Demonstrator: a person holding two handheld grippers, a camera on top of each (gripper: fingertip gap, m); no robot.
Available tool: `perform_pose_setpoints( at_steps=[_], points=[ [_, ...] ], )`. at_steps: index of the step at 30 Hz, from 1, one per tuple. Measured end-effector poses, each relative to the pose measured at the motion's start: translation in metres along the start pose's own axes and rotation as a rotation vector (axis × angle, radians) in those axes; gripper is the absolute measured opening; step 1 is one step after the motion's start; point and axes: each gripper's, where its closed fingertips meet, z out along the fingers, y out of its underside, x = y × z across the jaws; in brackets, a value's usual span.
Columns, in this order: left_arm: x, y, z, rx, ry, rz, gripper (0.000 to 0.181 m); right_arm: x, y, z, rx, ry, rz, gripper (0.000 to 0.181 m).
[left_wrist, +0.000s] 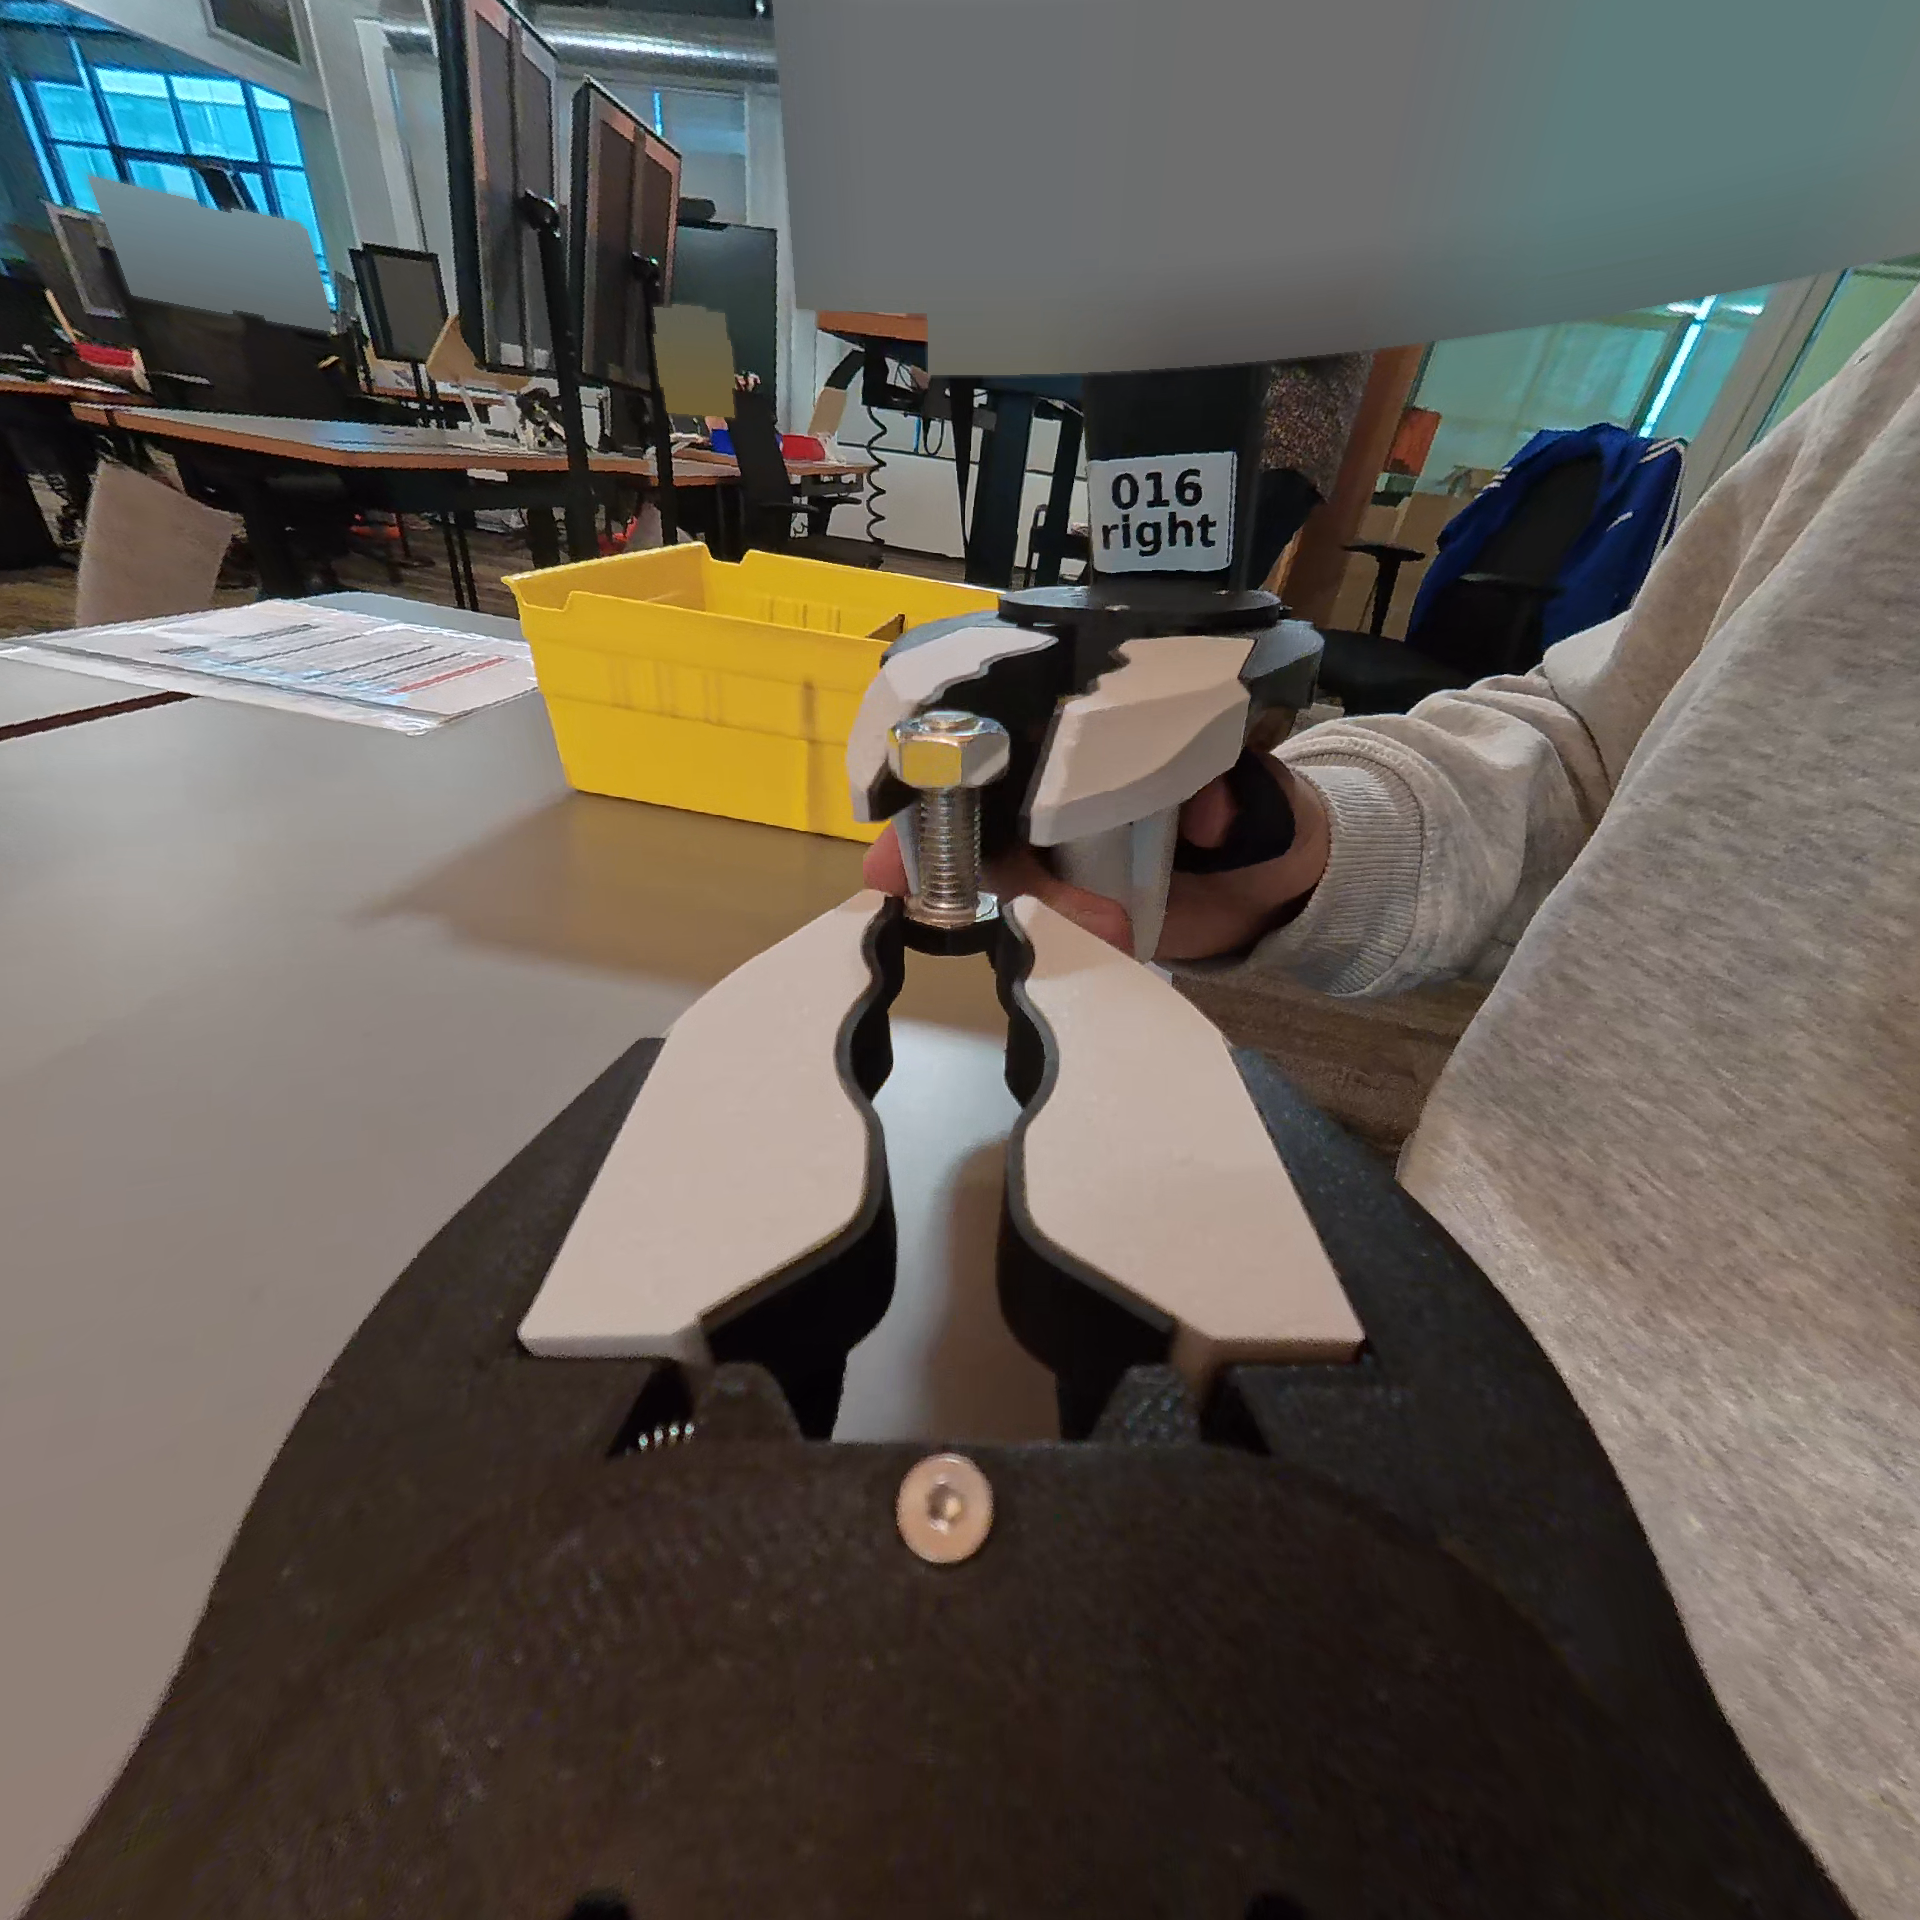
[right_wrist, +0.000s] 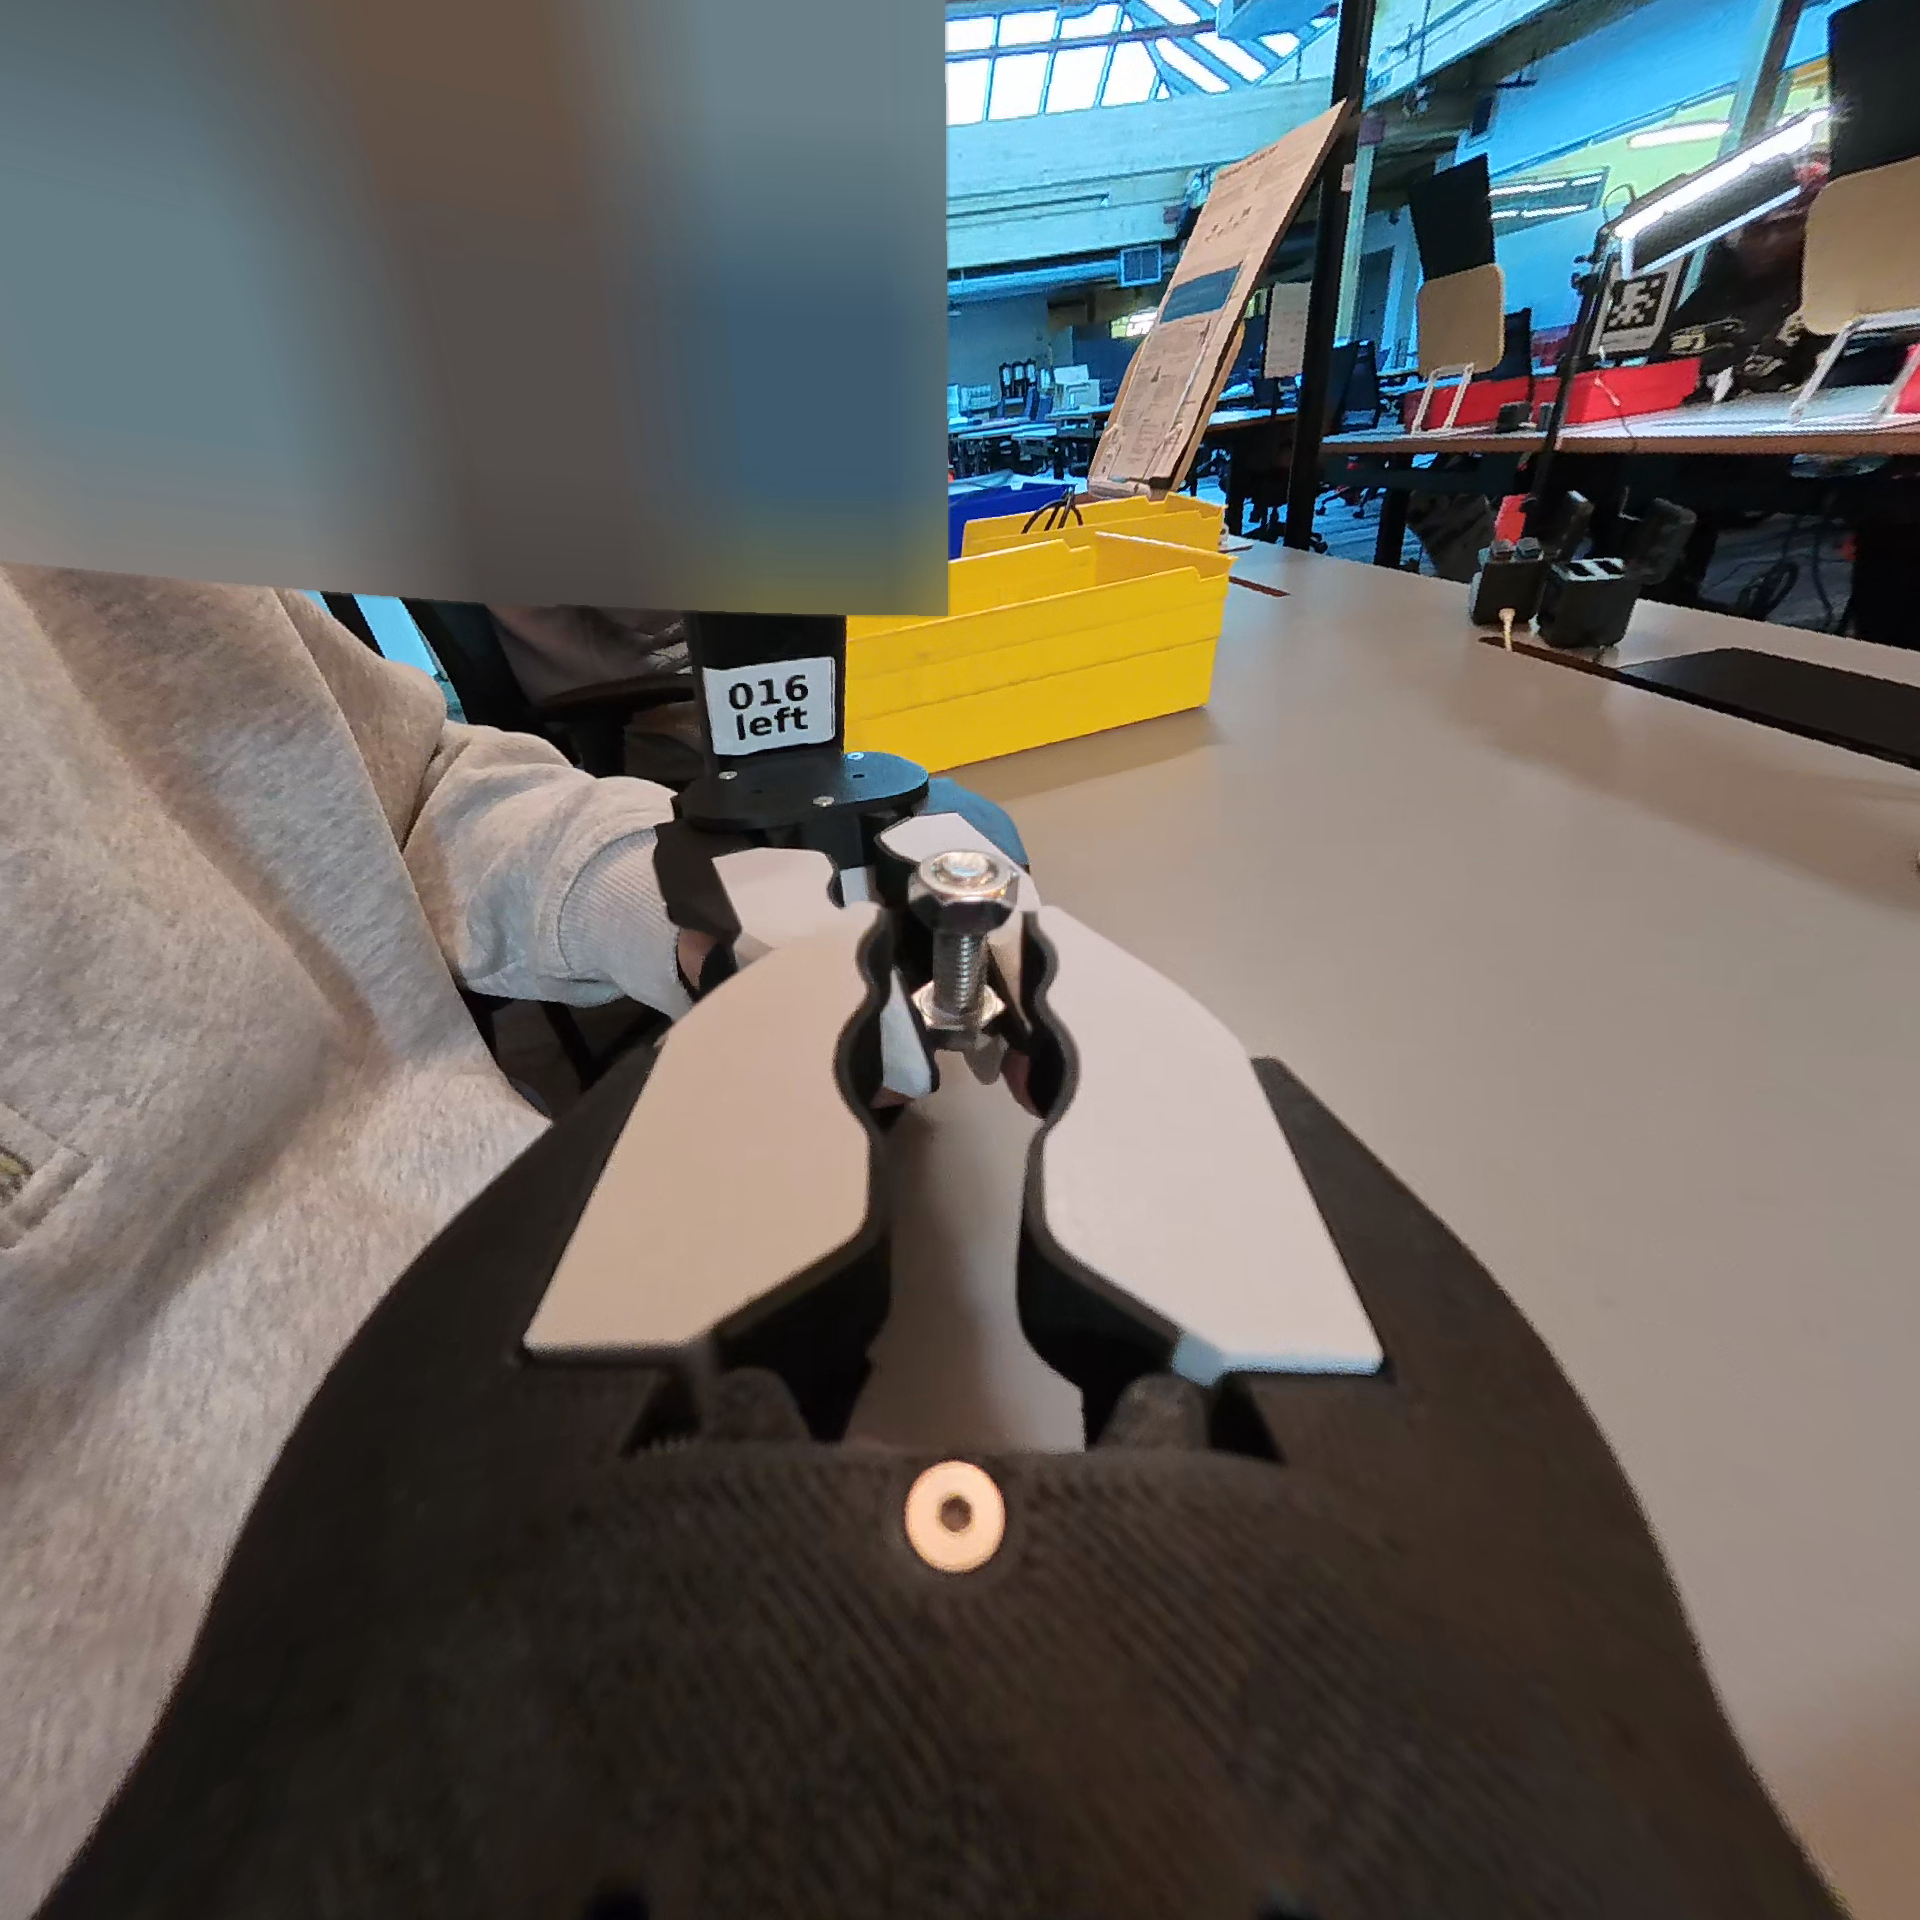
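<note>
A silver hex-head bolt (left_wrist: 948, 831) stands upright above the grey table (left_wrist: 312, 935), held between both grippers. My left gripper (left_wrist: 950, 918) is shut on a silver nut (left_wrist: 950, 912) at the lower end of the bolt's thread. My right gripper (left_wrist: 951, 774) comes from the far side and is shut on the bolt's hex head. In the right wrist view the bolt (right_wrist: 962, 956) stands between the tips of my right gripper (right_wrist: 958, 935). The nut (right_wrist: 956, 1013) sits lower on the thread, in my left gripper (right_wrist: 961, 1044).
A yellow bin (left_wrist: 707, 686) stands on the table just behind the grippers, and it also shows in the right wrist view (right_wrist: 1039, 644). A laminated sheet (left_wrist: 291, 655) lies far left. A person's grey sleeves (left_wrist: 1558, 831) are close. Black holders (right_wrist: 1558, 603) and a black mat (right_wrist: 1787, 691) lie at the right. Both grippers' tips are close together, under 4 cm apart.
</note>
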Motion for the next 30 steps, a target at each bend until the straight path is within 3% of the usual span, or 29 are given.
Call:
perform_pose_setpoints(
  at_steps=[17, 24, 30],
  points=[
    [-0.005, -0.006, -0.003, 0.045, -0.022, -0.022, 0.017, 0.006, -0.014, -0.006, 0.068, 0.063, -0.042, 0.024],
    [-0.004, -0.007, -0.002, 0.049, -0.021, -0.014, 0.017, 0.014, -0.014, -0.009, 0.064, 0.104, -0.025, 0.016],
    [-0.003, -0.006, -0.001, 0.042, -0.018, -0.007, 0.017, 0.009, -0.019, -0.008, 0.105, 0.066, 0.016, 0.027]
  ],
)
